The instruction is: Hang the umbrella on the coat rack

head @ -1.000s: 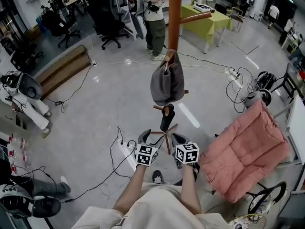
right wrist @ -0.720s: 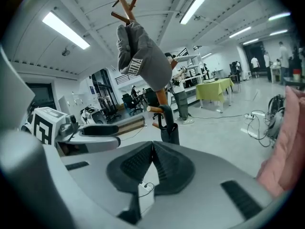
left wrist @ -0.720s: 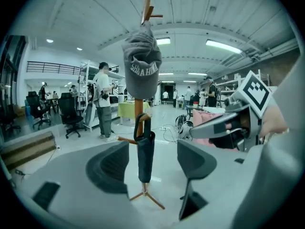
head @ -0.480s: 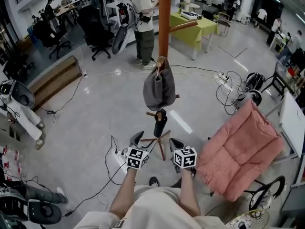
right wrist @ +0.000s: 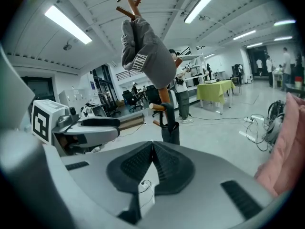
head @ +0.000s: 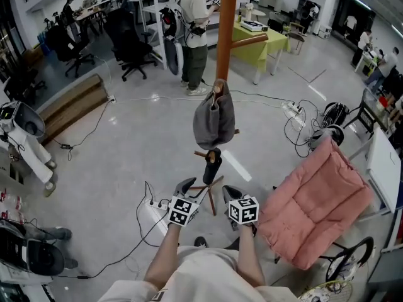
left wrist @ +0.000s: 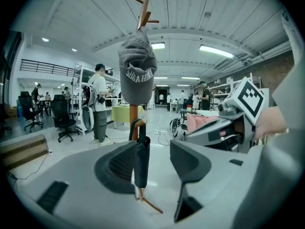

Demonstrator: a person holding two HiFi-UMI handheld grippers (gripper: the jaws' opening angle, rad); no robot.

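Observation:
The black folded umbrella [head: 213,165] hangs by its hooked handle from a low peg of the orange-brown coat rack [head: 226,17]. Above it a grey cap [head: 214,121] hangs on the same rack. My left gripper [head: 186,184] is just short of the umbrella; its jaws are closing with nothing between them. In the left gripper view the umbrella [left wrist: 141,161] shows through the gap of the left gripper [left wrist: 157,163], beyond the tips, below the cap [left wrist: 137,78]. My right gripper [head: 230,192] is shut and empty. The right gripper view has the umbrella [right wrist: 170,128] past the right gripper [right wrist: 152,161].
The rack's wooden feet [head: 211,190] spread on the floor in front of me. A white power strip with cables [head: 154,209] lies at the left. A pink cushioned chair [head: 315,200] stands at the right. A person [head: 192,30] stands beyond the rack near a green table [head: 264,33].
The umbrella stays hanging on its peg. Both grippers stay close in front of the rack's foot. My head view has shifted slightly.

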